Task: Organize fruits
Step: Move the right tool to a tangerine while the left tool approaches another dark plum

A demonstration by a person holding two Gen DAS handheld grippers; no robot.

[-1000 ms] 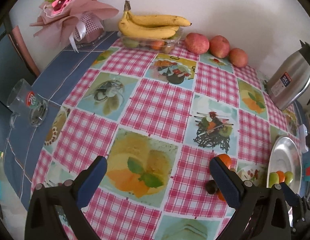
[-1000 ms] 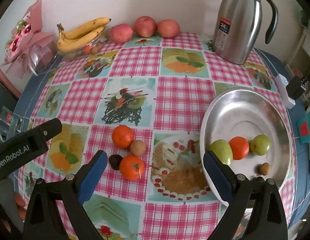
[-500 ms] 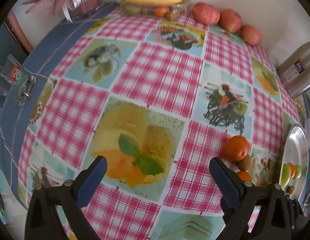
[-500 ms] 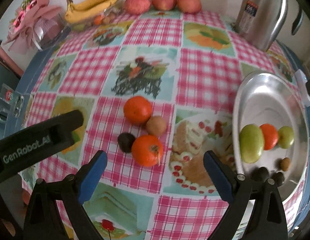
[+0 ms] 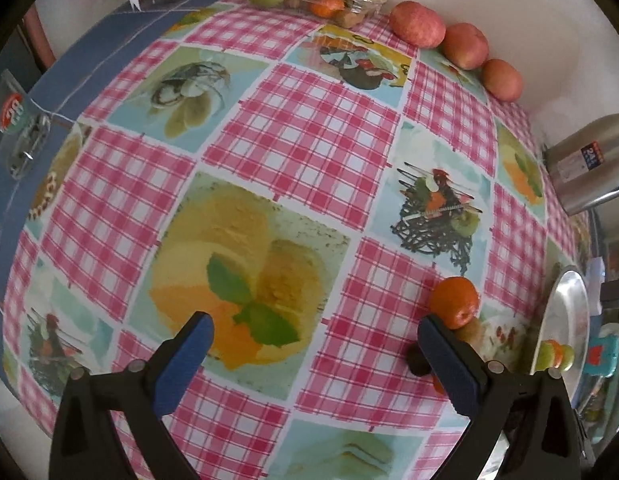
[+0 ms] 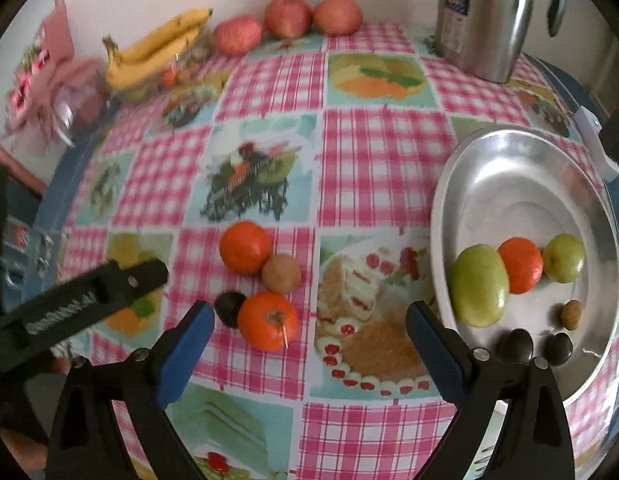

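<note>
Four loose fruits sit in a tight cluster on the checked surface: a stemmed orange, a small dark fruit touching its left side, a brown kiwi-like fruit just behind it, and a second orange farther back. In the right wrist view the right gripper stands with its jaws spread wide and holding nothing, and the stemmed orange lies just ahead, inside the gap but left of its centre line, close to the left finger. The steel plate, already holding several fruits, lies to the right of that gripper. The left gripper is likewise wide apart and empty; the cluster sits off beside its right finger rather than between the jaws. The right gripper appears better placed, needing only a small leftward shift to centre the orange.
</note>
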